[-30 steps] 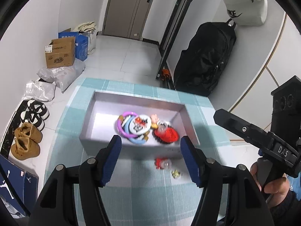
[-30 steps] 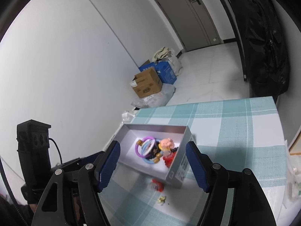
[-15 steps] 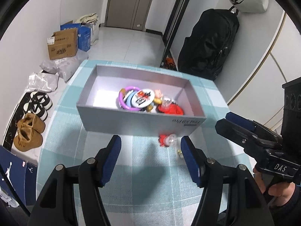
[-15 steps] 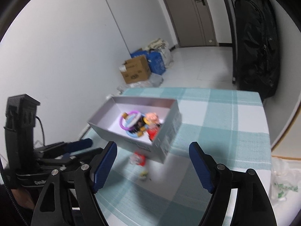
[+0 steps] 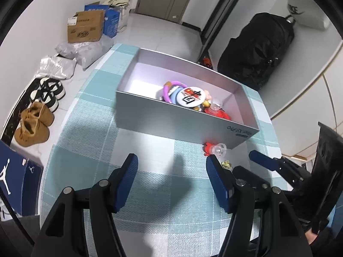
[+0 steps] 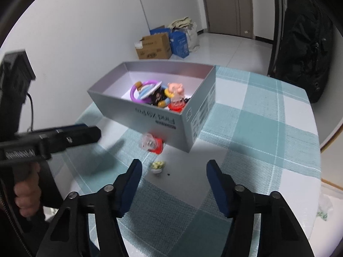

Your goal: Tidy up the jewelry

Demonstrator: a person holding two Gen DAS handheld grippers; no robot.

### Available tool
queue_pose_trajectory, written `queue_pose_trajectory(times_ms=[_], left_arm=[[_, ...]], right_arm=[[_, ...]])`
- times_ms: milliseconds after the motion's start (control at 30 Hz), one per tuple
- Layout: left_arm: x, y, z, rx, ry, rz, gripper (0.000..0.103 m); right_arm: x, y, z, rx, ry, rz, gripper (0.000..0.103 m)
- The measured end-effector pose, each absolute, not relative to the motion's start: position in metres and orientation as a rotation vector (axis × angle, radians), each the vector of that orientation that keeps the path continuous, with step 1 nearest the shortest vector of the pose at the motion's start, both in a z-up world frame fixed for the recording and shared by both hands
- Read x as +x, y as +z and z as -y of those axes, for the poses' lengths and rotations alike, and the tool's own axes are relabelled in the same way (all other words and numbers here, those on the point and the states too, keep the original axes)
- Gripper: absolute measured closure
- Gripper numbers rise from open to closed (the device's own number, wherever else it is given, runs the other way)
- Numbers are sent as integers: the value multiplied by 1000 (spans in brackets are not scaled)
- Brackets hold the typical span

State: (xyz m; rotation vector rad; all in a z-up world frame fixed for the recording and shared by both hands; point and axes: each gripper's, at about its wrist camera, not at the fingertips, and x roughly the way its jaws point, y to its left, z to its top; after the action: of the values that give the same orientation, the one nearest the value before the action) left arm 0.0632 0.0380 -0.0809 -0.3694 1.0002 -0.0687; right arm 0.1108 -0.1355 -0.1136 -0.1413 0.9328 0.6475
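A grey open box stands on the teal checked cloth and holds a purple ring, a round badge and other trinkets. In front of it lie a red and clear trinket and a small yellow flower piece. My left gripper hangs open and empty over bare cloth, left of them. My right gripper is empty, its jaws closing; the flower piece lies on the cloth below, by the left fingertip, untouched. The red trinket sits just beyond, against the box.
The left gripper, held by a hand, reaches in from the left of the right wrist view. A tiny black bead lies by the flower piece. The table's edges fall off to a floor with cardboard boxes, shoes and a black bag.
Both grippers have sunk toward the table and tipped down, so the box looms larger. The right gripper's jaws have narrowed, and the loose trinkets now lie just ahead of its fingertips.
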Motion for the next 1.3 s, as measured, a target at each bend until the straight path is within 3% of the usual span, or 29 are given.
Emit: queue_pose_trajectory(times_ms=[267, 433, 1300], left_arm=[[56, -73, -39, -344, -59, -975, 42], [57, -74, -41, -359, -61, -987, 42], [66, -80, -15, -306, -122, -992, 42]], right_arm=[[110, -123, 117, -201, 654, -937, 64], [106, -123, 109, -259, 662, -925, 91], [115, -103, 141, -129, 649, -895, 92]])
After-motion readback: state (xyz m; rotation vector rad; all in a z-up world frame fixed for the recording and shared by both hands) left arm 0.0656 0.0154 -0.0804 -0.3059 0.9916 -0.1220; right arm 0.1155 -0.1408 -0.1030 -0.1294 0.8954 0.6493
